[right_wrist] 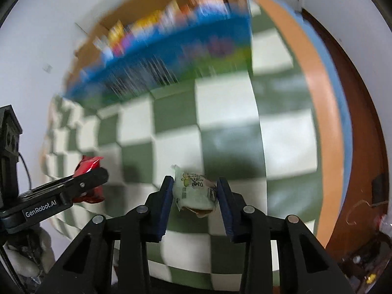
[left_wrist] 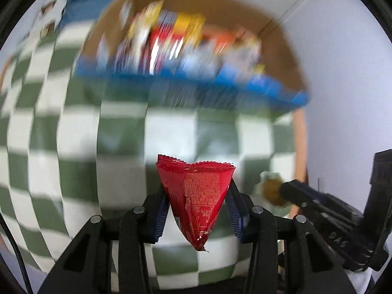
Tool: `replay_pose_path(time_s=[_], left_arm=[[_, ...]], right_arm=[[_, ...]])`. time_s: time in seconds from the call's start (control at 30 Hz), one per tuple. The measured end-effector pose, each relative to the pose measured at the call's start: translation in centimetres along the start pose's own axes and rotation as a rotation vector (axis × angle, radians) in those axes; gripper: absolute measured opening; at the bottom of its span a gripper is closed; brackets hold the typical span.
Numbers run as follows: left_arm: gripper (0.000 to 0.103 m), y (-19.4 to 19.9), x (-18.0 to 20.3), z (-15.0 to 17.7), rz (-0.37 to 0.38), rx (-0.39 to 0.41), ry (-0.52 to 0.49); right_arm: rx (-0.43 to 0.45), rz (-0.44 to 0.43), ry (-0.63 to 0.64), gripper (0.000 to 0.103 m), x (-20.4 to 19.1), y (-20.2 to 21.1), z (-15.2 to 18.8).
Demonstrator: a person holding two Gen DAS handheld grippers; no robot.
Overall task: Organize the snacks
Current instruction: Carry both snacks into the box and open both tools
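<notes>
- Green-and-white checked worktop [left_wrist: 122,134] lies below; a cardboard box [left_wrist: 276,39] holds blurred snacks.
- My left claw [left_wrist: 196,196] pinches a glossy red packet [left_wrist: 196,196].
- My right claw [right_wrist: 194,192] clamps a pale green packet [right_wrist: 194,192].

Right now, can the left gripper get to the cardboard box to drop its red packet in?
Probably yes. The left gripper holds the red packet, and only bare checkered cloth lies before the open cardboard box.

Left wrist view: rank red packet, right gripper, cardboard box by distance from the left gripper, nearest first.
1. red packet, clamped between the left gripper fingers.
2. right gripper, low on the right, holding a pale snack.
3. cardboard box, top of view, across the checkered cloth.
</notes>
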State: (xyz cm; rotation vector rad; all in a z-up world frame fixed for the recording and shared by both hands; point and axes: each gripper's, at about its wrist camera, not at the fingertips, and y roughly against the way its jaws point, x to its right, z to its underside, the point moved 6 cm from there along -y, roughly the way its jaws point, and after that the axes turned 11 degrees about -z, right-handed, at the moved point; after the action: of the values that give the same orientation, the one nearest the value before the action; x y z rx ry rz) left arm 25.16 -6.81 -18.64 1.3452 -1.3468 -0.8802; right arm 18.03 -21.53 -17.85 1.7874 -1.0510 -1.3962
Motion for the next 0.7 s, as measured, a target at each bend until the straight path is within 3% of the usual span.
replay_pose_path(time_s=[0.03,0.07,0.23,0.3,0.37,0.4,0.43,0.5,0.7], left_arm=[[0.04,1.4,0.6,-1.5,0.024,0.029,-0.018],[0.04,2.2,1.1,-2.7,0.038,0.05,-0.022],[0.04,4.9,1.7,-9.4,0.027,0.146,-0.072],[0.04,4.0,1.4,-9.9,0.022,0.137,-0.073],[0.04,2.2,0.7,-8.7,0.023,0.103,-0.058],[0.04,1.2,0.6,-7.9,0.018,0.081,-0.053],[0.04,-0.4,0.5,-6.6,0.017,0.047,-0.045],[0.04,-2.9,0.0,-4.7,0.002,-0.008,-0.027],[0.04,-8.9,-1.1,-0.9,-0.059,-0.113,-0.001]], right_arm=[[0.013,-0.008,0.015,0.02,-0.2,1.0,-1.4],[0.038,-0.032,0.031,0.013,-0.9,2.2,-3.1],[0.115,-0.086,0.084,0.013,-3.6,4.9,-10.1],[0.128,-0.088,0.092,0.013,-3.6,5.4,-11.9],[0.081,-0.093,0.062,0.015,-2.8,4.0,-12.3],[0.068,-0.097,0.027,0.026,-2.0,3.5,-12.3],[0.044,-0.096,-0.008,0.054,-0.6,2.8,-11.4],[-0.018,-0.076,-0.085,0.078,2.3,0.0,-9.5],[-0.128,-0.003,-0.21,0.078,7.6,-7.5,-6.3]])
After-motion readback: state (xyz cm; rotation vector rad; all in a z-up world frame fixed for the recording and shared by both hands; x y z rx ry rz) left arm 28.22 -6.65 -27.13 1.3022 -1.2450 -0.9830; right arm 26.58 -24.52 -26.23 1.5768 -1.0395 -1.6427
